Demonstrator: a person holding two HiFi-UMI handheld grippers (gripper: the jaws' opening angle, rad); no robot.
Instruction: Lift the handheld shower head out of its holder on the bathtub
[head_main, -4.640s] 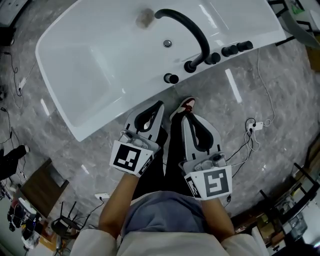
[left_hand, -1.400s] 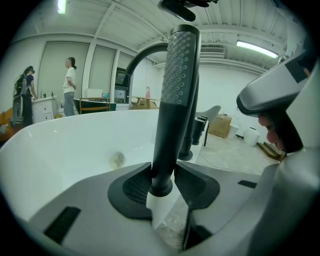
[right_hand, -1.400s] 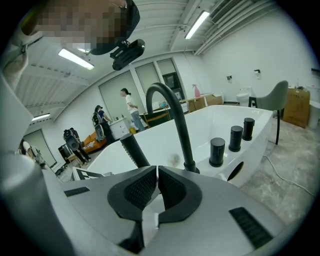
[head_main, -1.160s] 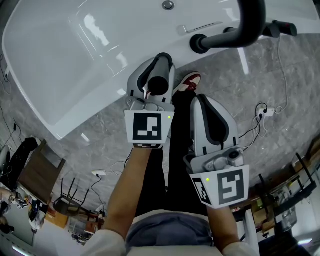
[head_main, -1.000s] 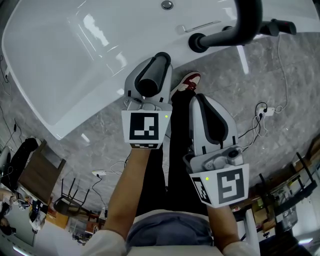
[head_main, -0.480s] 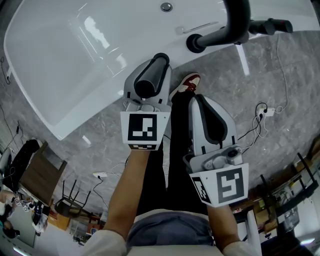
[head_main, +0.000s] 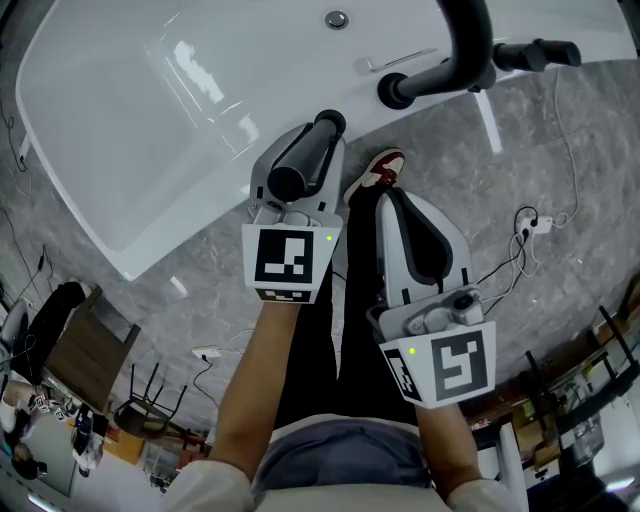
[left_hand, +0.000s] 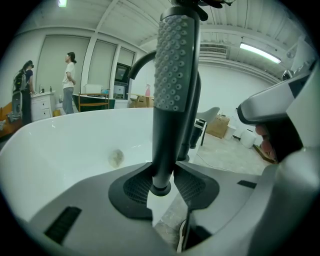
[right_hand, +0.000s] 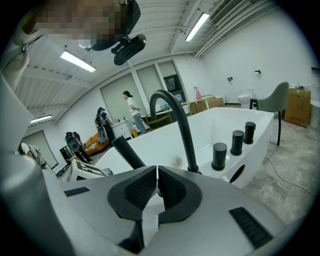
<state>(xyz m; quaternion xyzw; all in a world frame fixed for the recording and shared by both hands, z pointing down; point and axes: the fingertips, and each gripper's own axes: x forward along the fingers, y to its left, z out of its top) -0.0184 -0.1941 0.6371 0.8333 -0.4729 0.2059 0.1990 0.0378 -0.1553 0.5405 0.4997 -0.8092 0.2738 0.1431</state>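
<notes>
While the left hand-held gripper (head_main: 315, 145) pinches the shower head (left_hand: 172, 65) by the lower part of its dark handle, one ribbed pad pressed on each side, the head itself rises past the jaw tips with its nubbed spray face turned back toward that gripper's camera. The handle's round bottom end shows just behind the pads, with nothing attached that can be seen. From the head view the shower head lies along the gap of this gripper, its far end over the near rim of the white bathtub (head_main: 150, 130).

Beyond the left hand-held gripper's tips and off to its right, the black curved faucet spout (head_main: 470, 50) rises from the tub rim, with the drain (head_main: 337, 19) farther ahead in the basin. Two people (left_hand: 68, 82) stand far off to the left of this gripper, past the tub.

Beside it, on its right and a little farther back, the right hand-held gripper (right_hand: 156, 175) has its jaws pressed together, only a thin slit between the pads and nothing in them. Ahead of it and to the right stand three black knobs (right_hand: 219, 155) on the rim. A red and white shoe (head_main: 375, 172) rests on the grey marbled floor (head_main: 560, 200) between the two grippers' tips.
</notes>
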